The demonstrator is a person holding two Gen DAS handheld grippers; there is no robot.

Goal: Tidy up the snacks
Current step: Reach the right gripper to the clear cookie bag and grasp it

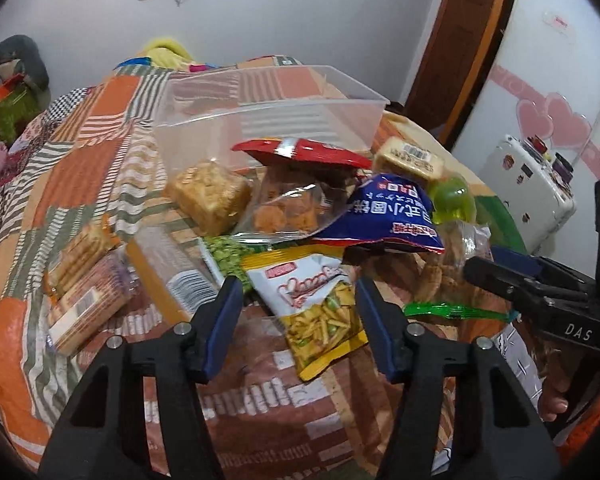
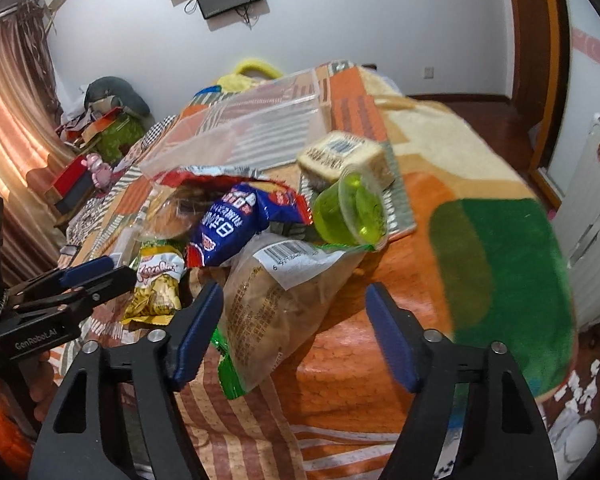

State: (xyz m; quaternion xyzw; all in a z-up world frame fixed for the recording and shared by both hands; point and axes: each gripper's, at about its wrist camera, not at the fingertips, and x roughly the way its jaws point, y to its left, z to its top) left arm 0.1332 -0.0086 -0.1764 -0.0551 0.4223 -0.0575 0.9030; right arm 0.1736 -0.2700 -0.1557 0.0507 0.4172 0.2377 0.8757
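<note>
A pile of snacks lies on a patchwork bedspread in front of an empty clear plastic box [image 1: 268, 100], which also shows in the right wrist view [image 2: 240, 128]. My left gripper [image 1: 298, 292] is open, its fingers on either side of a white-and-yellow snack bag [image 1: 316, 312]. A blue packet [image 1: 388, 212] lies behind it. My right gripper [image 2: 294, 304] is open just above a clear bag of brown pastry [image 2: 276, 312] with a green edge. A green jelly cup [image 2: 352, 212] and a wrapped cake [image 2: 344, 156] lie beyond it.
Wrapped cracker packs [image 1: 88, 280] lie at the left. A golden cake block [image 1: 208, 196] and a red-topped clear bag [image 1: 296, 196] sit by the box. A white suitcase [image 1: 528, 188] stands right of the bed. The bed's right edge drops to the floor [image 2: 580, 408].
</note>
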